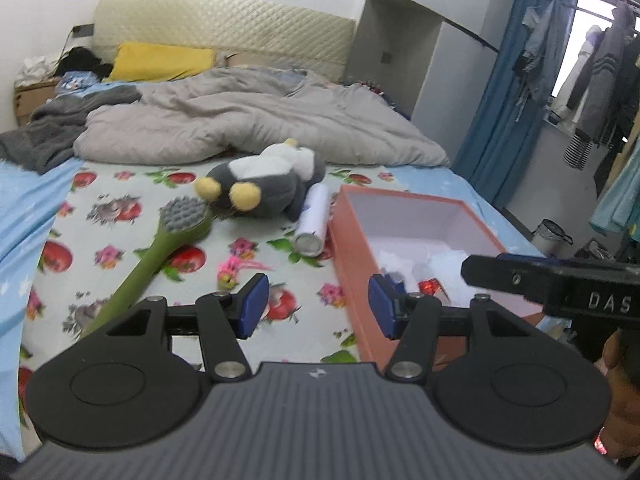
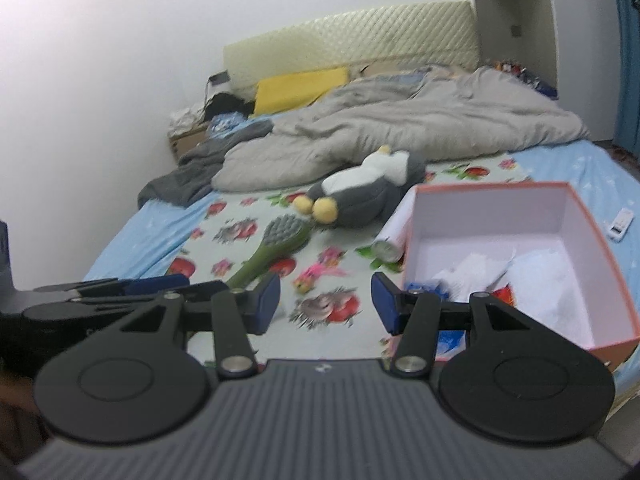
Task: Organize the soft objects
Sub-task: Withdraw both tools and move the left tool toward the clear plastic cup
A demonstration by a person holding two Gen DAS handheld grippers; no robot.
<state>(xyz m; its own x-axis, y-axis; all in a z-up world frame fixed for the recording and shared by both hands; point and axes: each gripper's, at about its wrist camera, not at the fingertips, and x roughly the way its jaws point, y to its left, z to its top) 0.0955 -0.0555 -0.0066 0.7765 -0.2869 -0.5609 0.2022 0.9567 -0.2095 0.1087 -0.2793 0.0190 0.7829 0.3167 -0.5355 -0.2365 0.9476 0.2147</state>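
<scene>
A grey and white plush penguin (image 1: 264, 182) with yellow feet lies on the bed's floral sheet, also in the right wrist view (image 2: 360, 196). A small pink fuzzy toy (image 1: 232, 270) (image 2: 316, 274) lies nearer. An open salmon box (image 1: 352, 248) (image 2: 600, 248) with white paper inside stands to the right. My left gripper (image 1: 318, 306) is open and empty, above the sheet at the box's left wall. My right gripper (image 2: 326, 304) is open and empty, left of the box; its finger shows in the left wrist view (image 1: 520, 280).
A green long-handled brush (image 1: 160, 248) (image 2: 272, 252) and a white spray can (image 1: 314, 220) (image 2: 390, 240) lie by the penguin. A grey duvet (image 1: 260, 120) covers the far bed, with a yellow pillow (image 1: 160, 62). A white remote (image 2: 620, 224) lies right of the box.
</scene>
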